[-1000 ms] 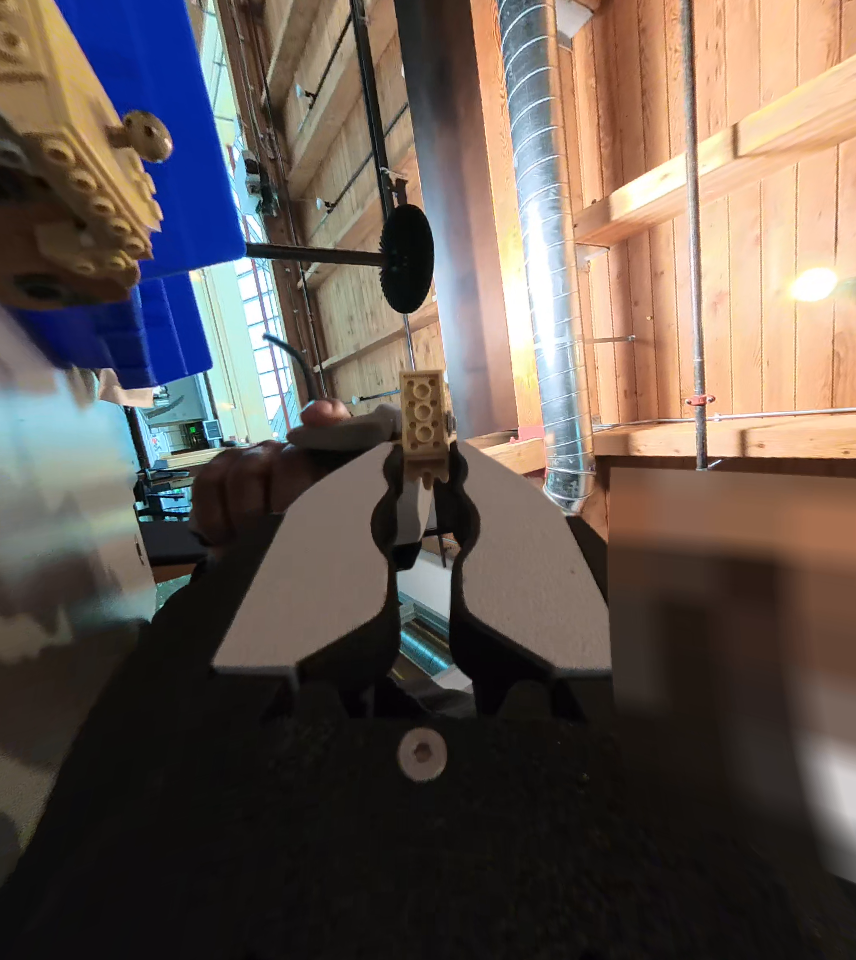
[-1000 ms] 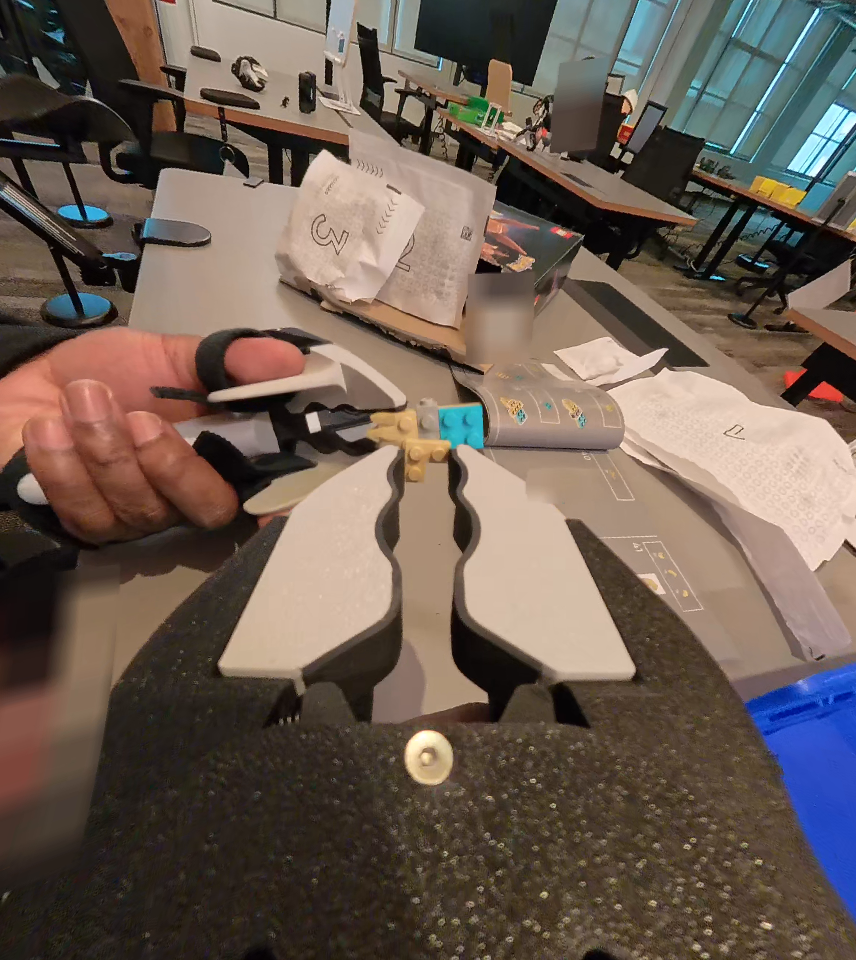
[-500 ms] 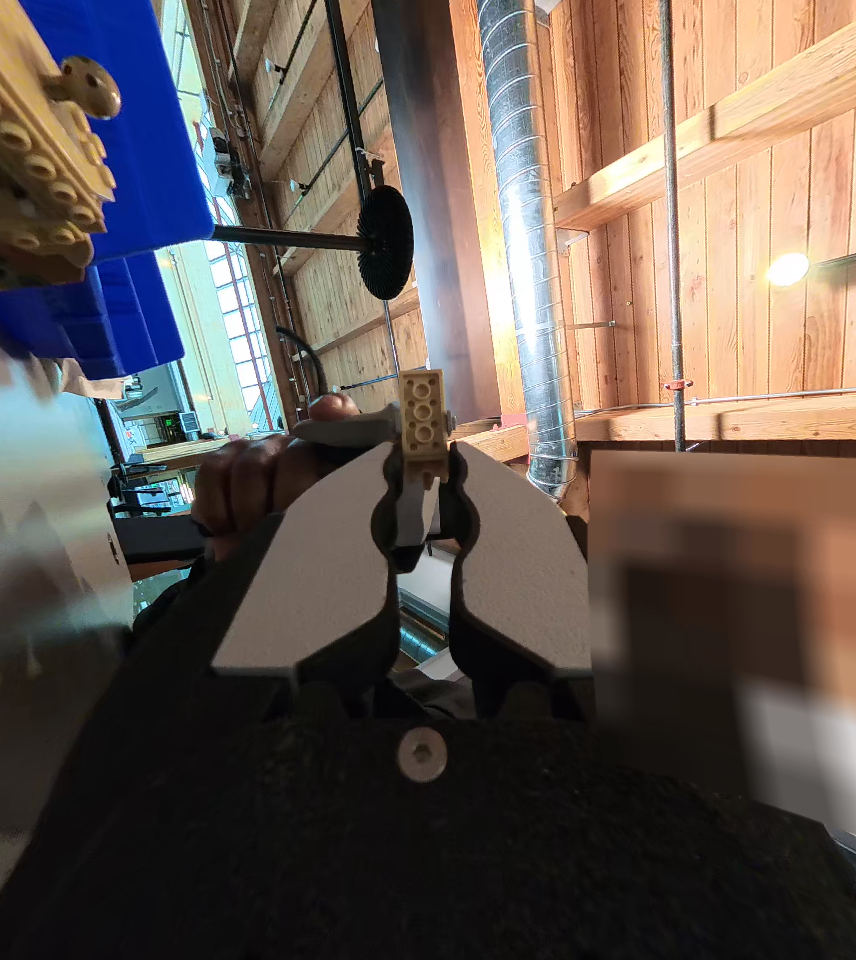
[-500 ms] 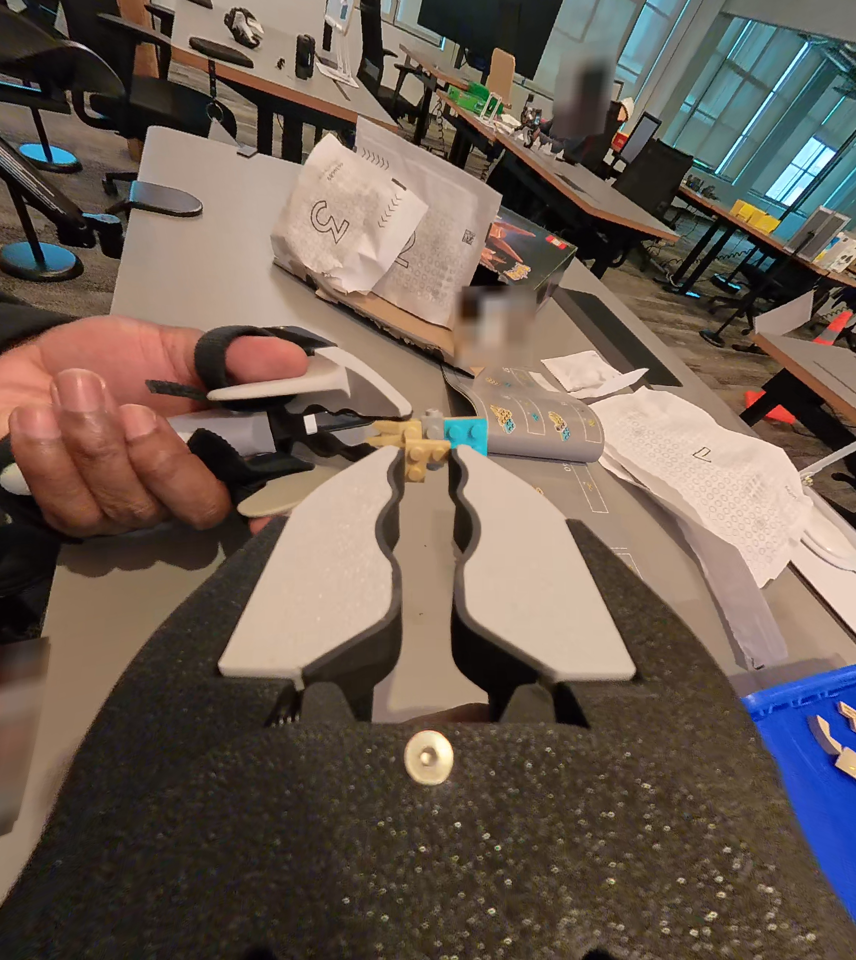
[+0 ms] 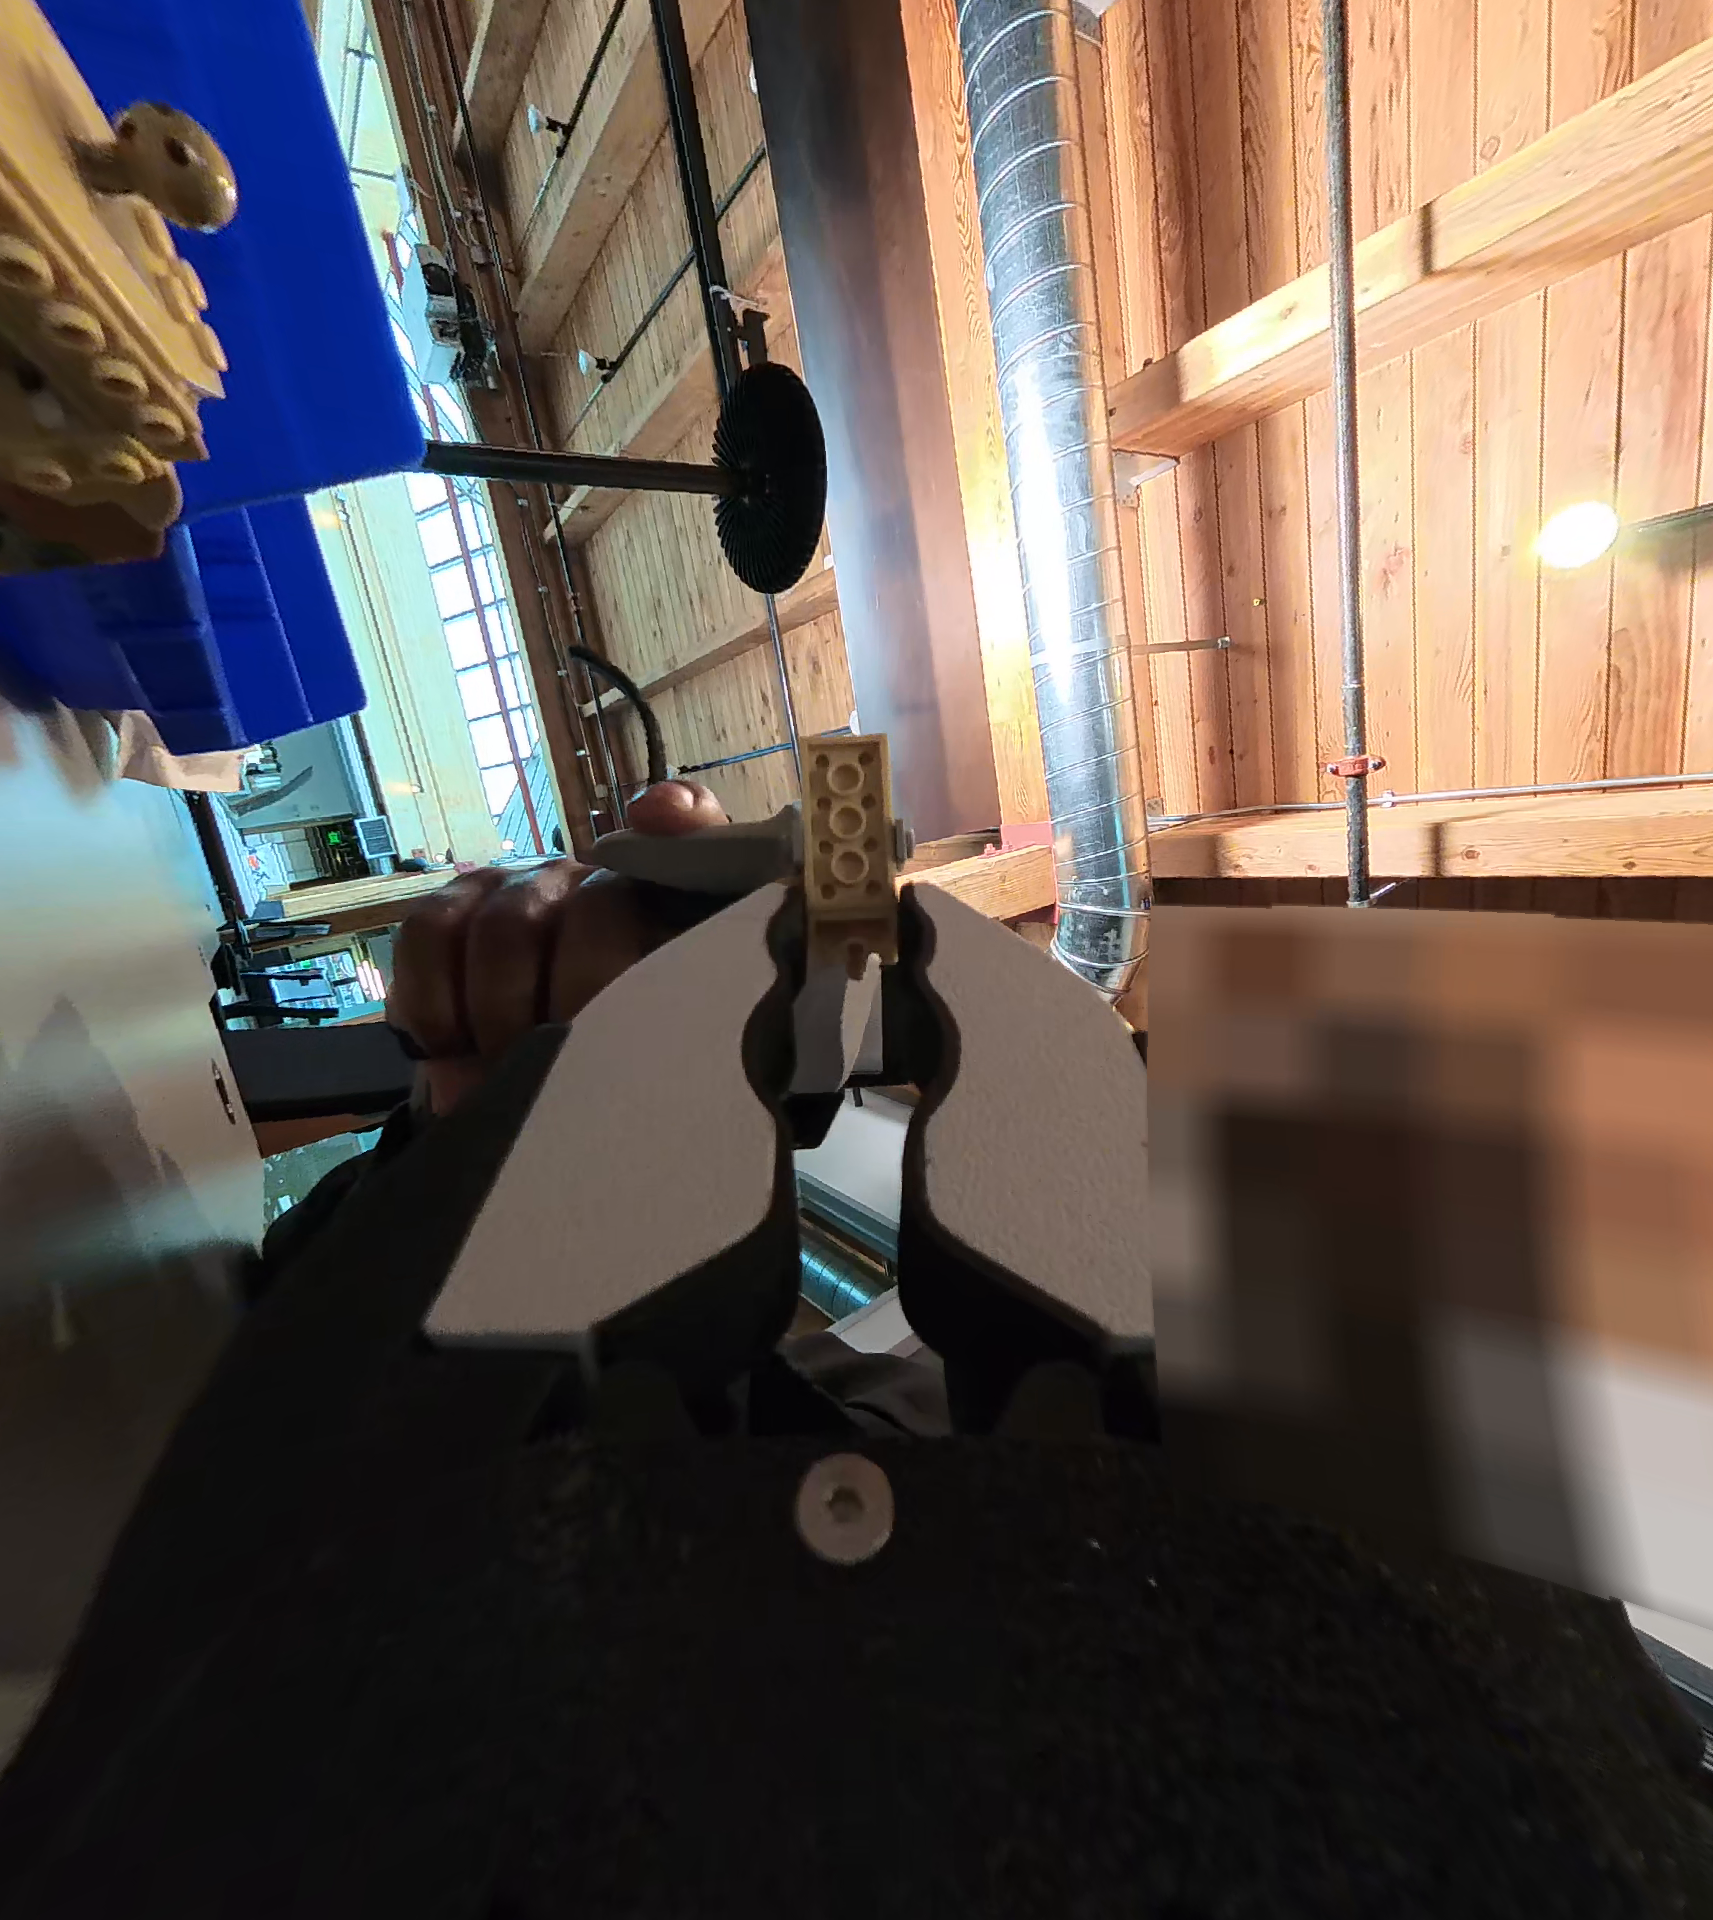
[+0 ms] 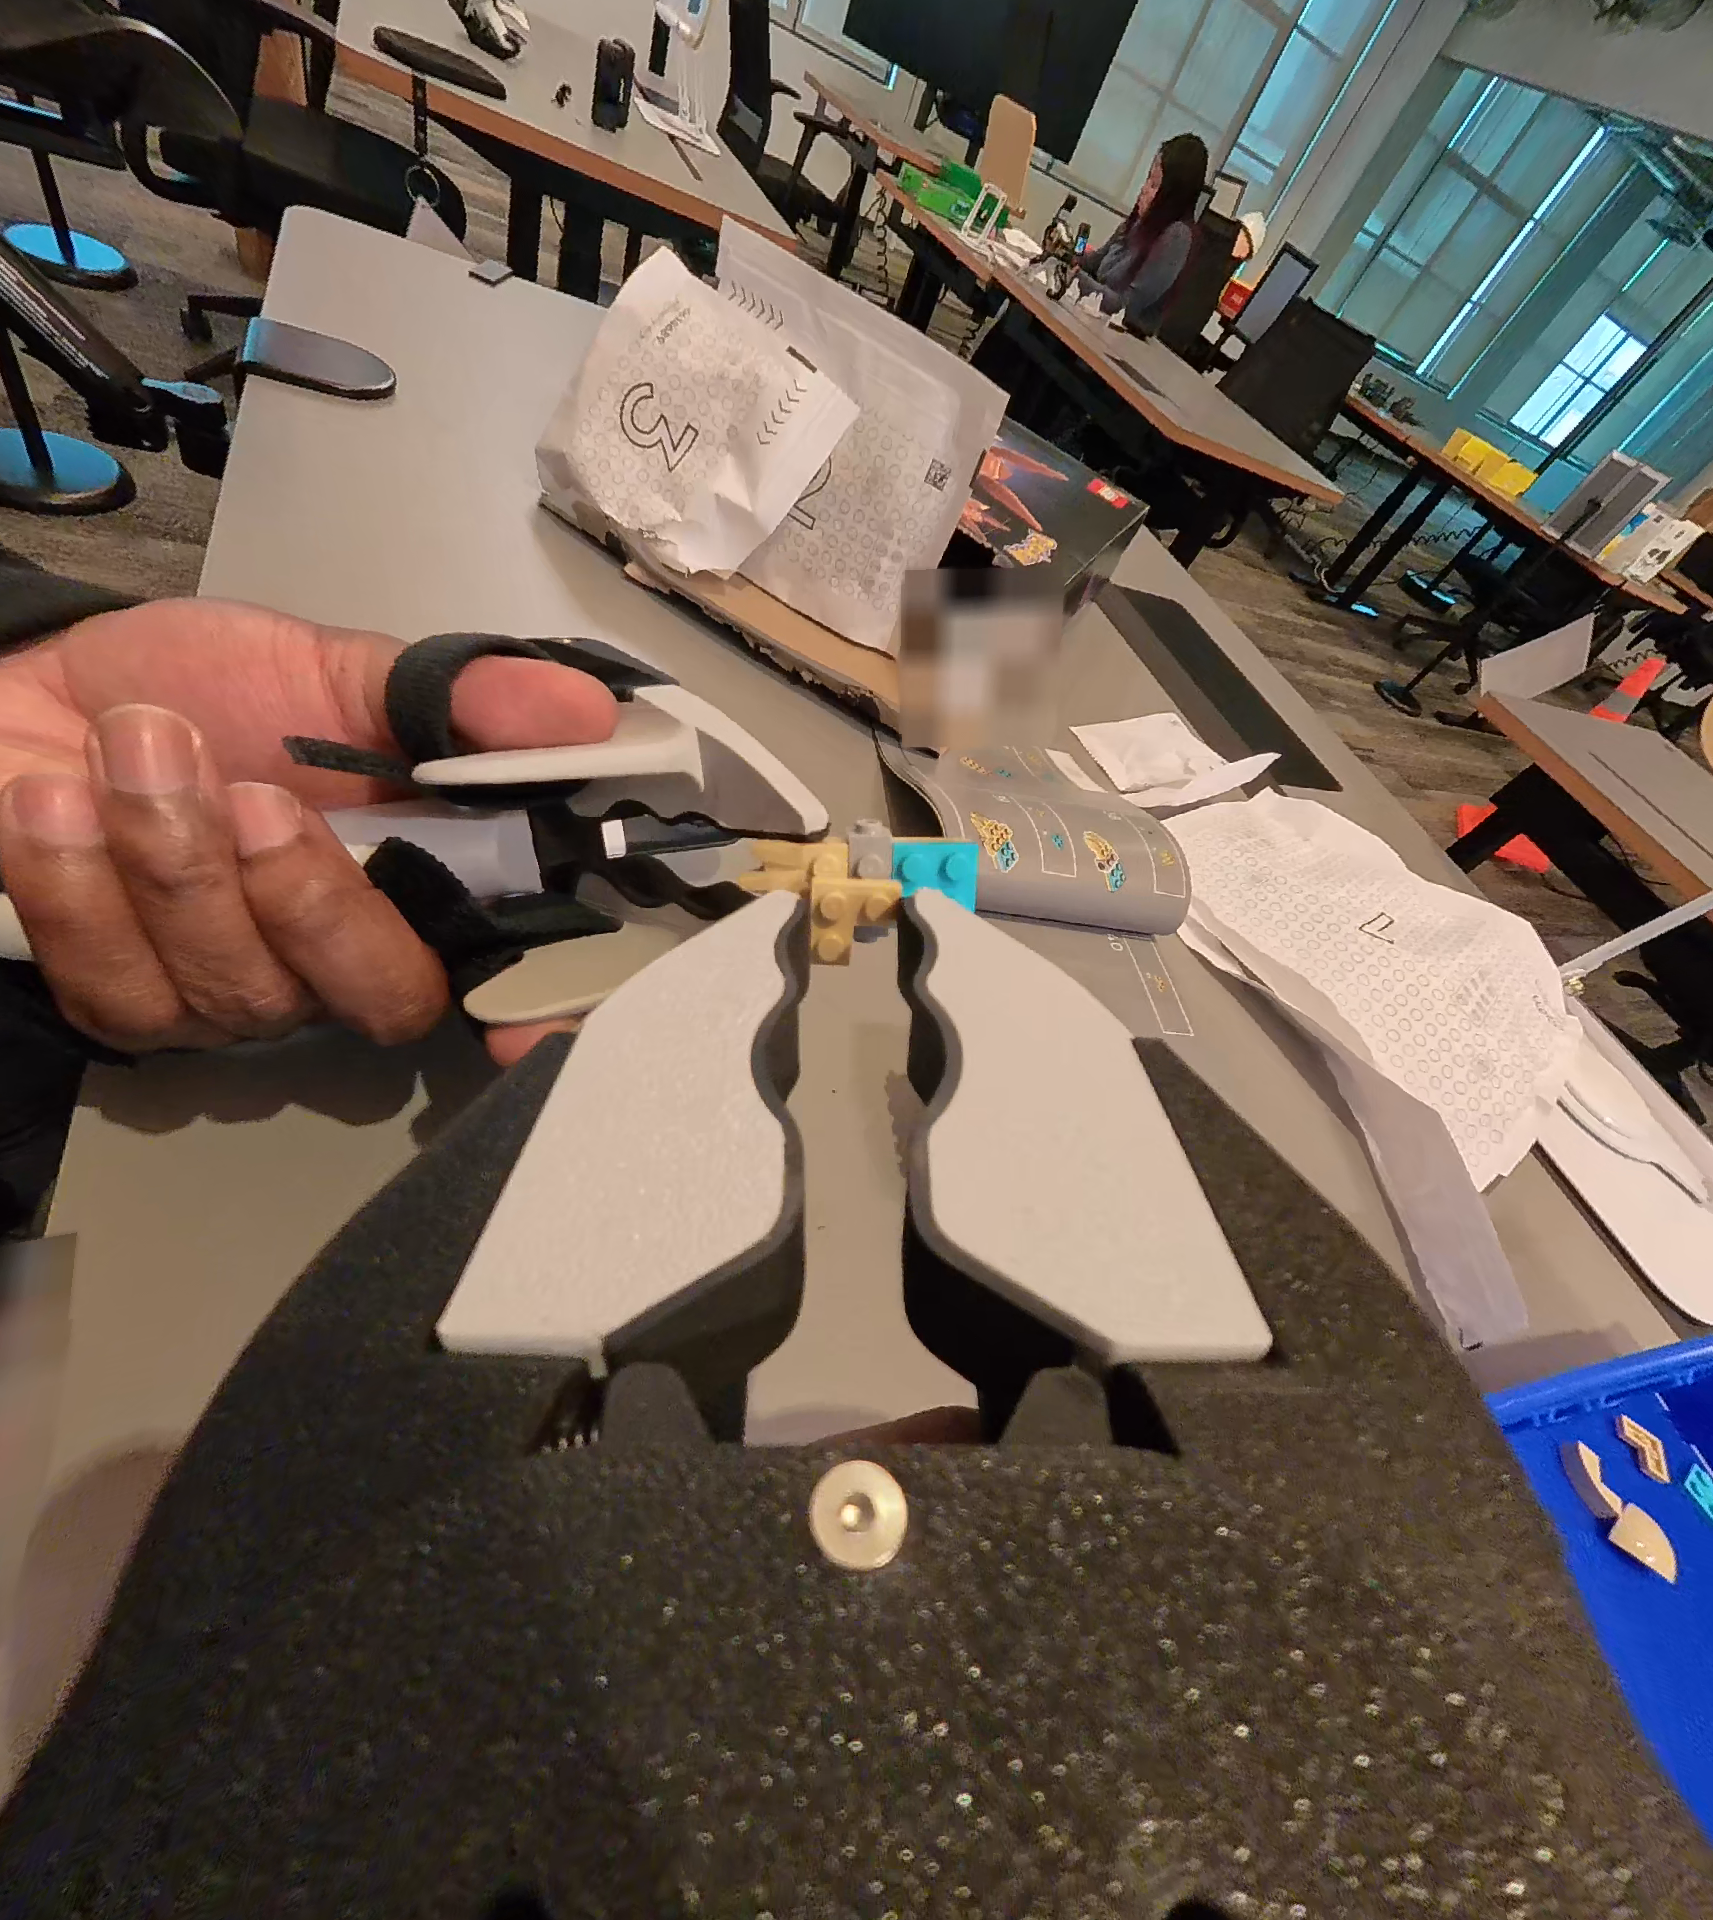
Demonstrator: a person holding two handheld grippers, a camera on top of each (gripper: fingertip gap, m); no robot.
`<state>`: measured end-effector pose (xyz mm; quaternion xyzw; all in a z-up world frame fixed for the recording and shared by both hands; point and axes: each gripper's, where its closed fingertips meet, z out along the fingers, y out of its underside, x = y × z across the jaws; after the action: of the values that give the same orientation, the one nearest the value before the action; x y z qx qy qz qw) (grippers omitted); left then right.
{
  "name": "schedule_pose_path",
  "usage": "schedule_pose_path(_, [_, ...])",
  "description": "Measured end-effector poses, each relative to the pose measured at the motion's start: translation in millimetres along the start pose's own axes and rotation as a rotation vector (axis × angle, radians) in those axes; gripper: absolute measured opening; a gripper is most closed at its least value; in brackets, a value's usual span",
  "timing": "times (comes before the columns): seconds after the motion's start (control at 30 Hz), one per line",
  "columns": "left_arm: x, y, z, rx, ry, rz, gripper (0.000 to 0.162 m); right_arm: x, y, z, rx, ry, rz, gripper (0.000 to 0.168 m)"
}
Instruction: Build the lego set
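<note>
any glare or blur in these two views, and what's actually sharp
Left wrist view: a ceiling lamp flares and light glares off the metal duct; the near tan build is soft, the tan brick at the fingertips sharp. Right wrist view: even daylight, the small lego assembly crisp, straight lines bowing toward the edges.

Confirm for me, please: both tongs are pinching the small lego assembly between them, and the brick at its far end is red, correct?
Not quite: the brick at the far end is turquoise, not red, as the right wrist view shows. The rest holds: the right tongs and the left tongs both pinch the small lego assembly between them.
</note>
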<state>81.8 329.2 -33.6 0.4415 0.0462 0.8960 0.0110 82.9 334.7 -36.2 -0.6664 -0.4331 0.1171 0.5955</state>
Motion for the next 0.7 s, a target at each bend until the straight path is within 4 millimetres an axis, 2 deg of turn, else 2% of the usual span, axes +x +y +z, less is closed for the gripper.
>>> schedule_pose_path(0.7, [-1.0, 2.2, -0.4, -0.011, -0.011, 0.013, 0.016, -1.6, 2.4, -0.1, -0.009, -0.021, -0.019, 0.016])
